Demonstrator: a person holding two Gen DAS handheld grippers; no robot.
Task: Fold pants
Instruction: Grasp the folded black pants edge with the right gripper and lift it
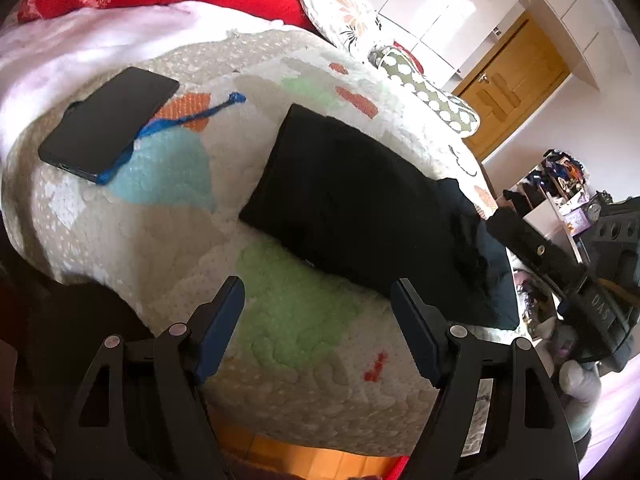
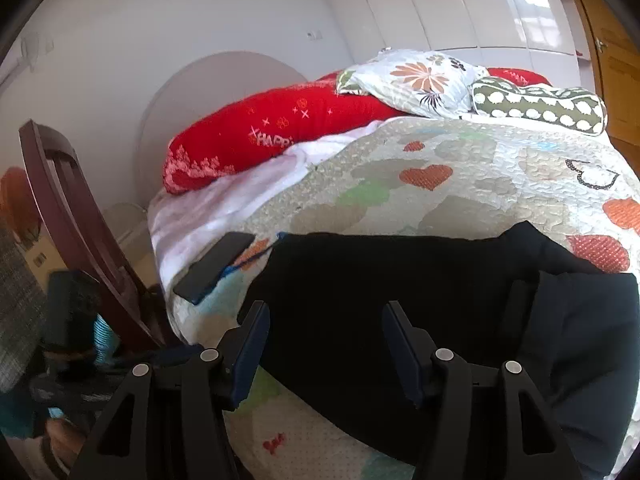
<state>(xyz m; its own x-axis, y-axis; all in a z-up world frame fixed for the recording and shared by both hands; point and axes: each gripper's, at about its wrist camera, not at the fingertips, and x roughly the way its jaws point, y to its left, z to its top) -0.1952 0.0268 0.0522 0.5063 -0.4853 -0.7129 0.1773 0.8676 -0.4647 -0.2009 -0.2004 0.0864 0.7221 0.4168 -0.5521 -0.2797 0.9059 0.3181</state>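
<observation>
Black pants (image 1: pixel 360 204) lie folded into a flat rectangle on the patterned quilt (image 1: pixel 168 236), with a looser bunched end at the right. My left gripper (image 1: pixel 318 292) is open and empty, hovering over the quilt just in front of the pants. My right gripper (image 2: pixel 324 316) is open and empty, its jaws apart just above the near edge of the pants (image 2: pixel 400 288). The right gripper's body shows at the right edge of the left wrist view (image 1: pixel 560 264).
A black phone (image 1: pixel 108 124) lies on the quilt left of the pants, also in the right wrist view (image 2: pixel 214 268). A red pillow (image 2: pixel 272 128) and patterned pillows (image 2: pixel 420 80) sit at the bed's head. A wooden chair (image 2: pixel 68 216) stands left of the bed.
</observation>
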